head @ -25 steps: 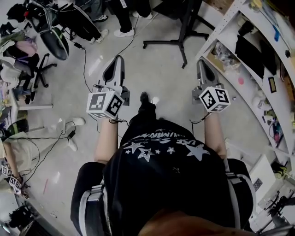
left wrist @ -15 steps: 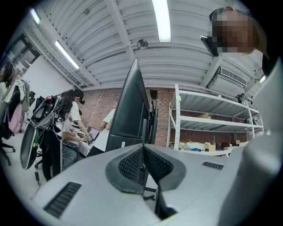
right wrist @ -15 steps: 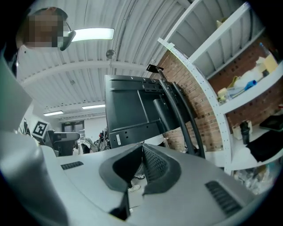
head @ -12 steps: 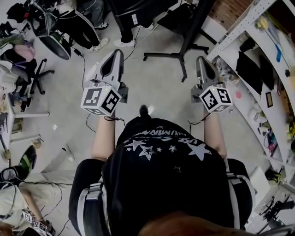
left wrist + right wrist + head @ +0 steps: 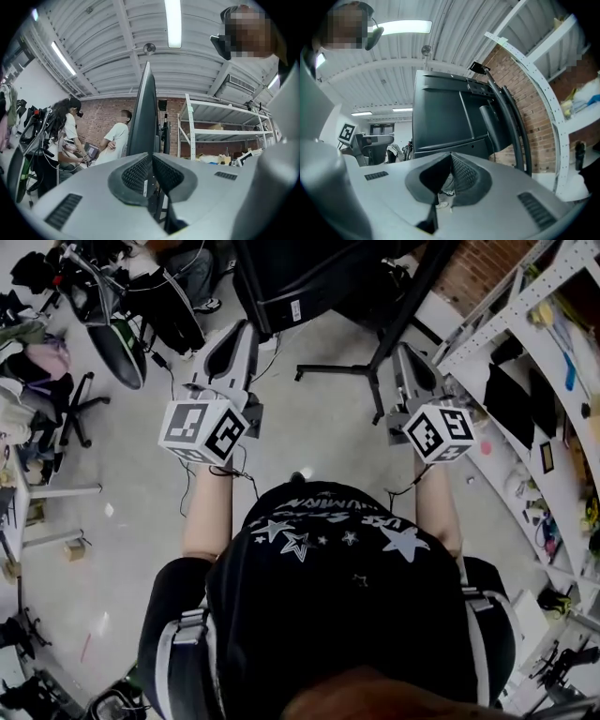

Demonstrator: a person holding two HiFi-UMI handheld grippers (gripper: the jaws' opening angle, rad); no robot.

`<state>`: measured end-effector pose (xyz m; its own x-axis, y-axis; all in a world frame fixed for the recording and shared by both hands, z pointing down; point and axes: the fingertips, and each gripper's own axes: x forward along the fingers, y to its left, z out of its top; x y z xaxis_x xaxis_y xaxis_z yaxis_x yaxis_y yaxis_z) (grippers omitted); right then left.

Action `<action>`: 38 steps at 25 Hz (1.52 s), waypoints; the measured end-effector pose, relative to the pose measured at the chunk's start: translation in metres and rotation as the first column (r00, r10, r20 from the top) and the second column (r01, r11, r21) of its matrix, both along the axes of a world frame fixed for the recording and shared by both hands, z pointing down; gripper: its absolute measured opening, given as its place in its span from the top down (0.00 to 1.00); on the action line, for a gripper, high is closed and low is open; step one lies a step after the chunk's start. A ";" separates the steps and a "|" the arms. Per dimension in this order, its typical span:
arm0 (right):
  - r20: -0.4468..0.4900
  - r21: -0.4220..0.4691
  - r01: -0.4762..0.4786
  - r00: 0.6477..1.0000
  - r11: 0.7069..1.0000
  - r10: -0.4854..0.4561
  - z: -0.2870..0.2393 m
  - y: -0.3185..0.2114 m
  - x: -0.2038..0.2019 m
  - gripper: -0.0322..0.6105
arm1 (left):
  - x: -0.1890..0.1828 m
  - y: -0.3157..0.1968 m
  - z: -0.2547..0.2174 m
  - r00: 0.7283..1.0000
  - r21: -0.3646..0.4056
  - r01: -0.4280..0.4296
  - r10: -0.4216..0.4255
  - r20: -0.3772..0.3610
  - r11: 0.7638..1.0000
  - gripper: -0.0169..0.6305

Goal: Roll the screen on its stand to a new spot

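A large black screen (image 5: 281, 277) on a black stand with splayed legs (image 5: 361, 369) fills the top of the head view. Both grippers are held out toward it, short of touching. My left gripper (image 5: 246, 326) points at the screen's lower edge, jaws shut and empty. My right gripper (image 5: 401, 348) sits close to the slanted stand pole (image 5: 417, 292), its jaws together with nothing between them. The left gripper view shows the screen (image 5: 145, 112) edge-on behind the closed jaws (image 5: 151, 157). In the right gripper view its dark back panel (image 5: 445, 117) rises behind the closed jaws (image 5: 450, 157).
White metal shelving (image 5: 525, 362) packed with items runs along the right. An office chair (image 5: 112, 329), bags and floor cables (image 5: 178, 381) crowd the left. Two people (image 5: 70, 136) stand beyond the screen by a brick wall, and another shelf rack (image 5: 220, 136) stands to the right.
Both grippers have travelled forward and up toward the screen. The screen and its stand, at the frame's top edge before, now fill the top of the head view.
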<state>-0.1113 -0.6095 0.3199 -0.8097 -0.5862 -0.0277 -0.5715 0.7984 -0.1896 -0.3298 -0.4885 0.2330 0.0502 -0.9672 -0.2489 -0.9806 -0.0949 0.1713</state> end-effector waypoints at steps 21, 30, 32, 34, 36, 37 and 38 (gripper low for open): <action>0.025 0.014 -0.067 0.997 0.998 0.066 -0.017 -0.049 -0.088 0.94 | -0.053 -0.069 -0.052 0.981 0.121 -0.188 0.181 0.070 0.975 0.44; 0.024 0.034 -0.067 0.997 0.997 0.066 -0.017 -0.079 -0.103 0.94 | -0.052 -0.098 -0.069 0.977 0.097 -0.194 0.184 0.104 0.976 0.38; 0.021 0.031 -0.071 0.997 0.997 0.070 -0.015 -0.087 -0.107 0.94 | -0.055 -0.103 -0.071 0.977 0.097 -0.198 0.188 0.099 0.975 0.38; 0.022 0.026 -0.073 0.997 0.997 0.073 -0.015 -0.093 -0.112 0.94 | -0.059 -0.108 -0.075 0.978 0.097 -0.198 0.189 0.091 0.975 0.38; 0.023 0.031 -0.079 0.997 0.996 0.078 -0.019 -0.099 -0.113 0.94 | -0.061 -0.113 -0.077 0.976 0.076 -0.204 0.197 0.088 0.976 0.38; 0.024 0.037 -0.083 0.996 0.996 0.082 -0.021 -0.102 -0.113 0.94 | -0.061 -0.116 -0.078 0.975 0.066 -0.209 0.203 0.090 0.976 0.38; 0.027 0.042 -0.088 0.996 0.995 0.087 -0.023 -0.106 -0.113 0.94 | -0.061 -0.117 -0.080 0.974 0.065 -0.214 0.207 0.092 0.975 0.38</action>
